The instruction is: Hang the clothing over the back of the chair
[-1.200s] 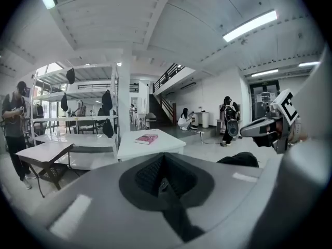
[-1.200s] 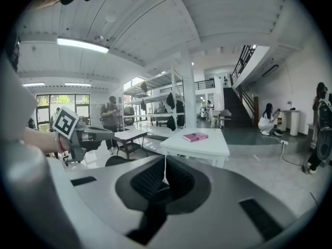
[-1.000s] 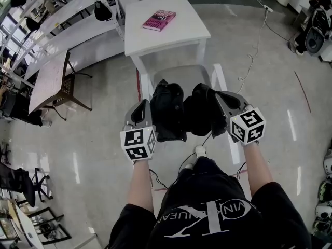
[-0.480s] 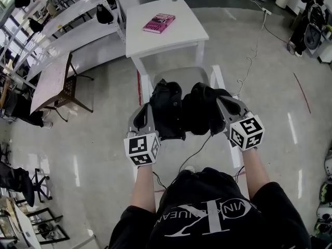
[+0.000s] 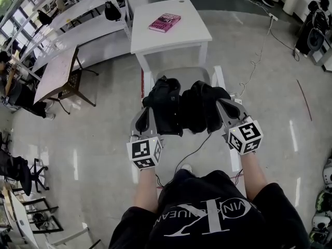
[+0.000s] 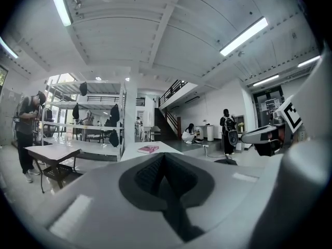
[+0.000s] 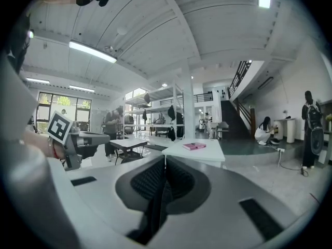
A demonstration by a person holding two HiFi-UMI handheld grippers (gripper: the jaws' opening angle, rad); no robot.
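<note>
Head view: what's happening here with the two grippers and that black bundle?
A person holds a gripper in each hand. The left gripper and the right gripper are both shut on a black piece of clothing, held bunched up between them above a white chair. A white table with a pink book stands just beyond. The clothing looks not yet hung over the chair's back.

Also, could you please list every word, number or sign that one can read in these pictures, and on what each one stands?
"VIN" and "UEAN": fragments of white print beside a large "K", upside down, on the black shirt.
Title on the pink book: too small to read.
Marker cubes: square patterns only, no letters.
</note>
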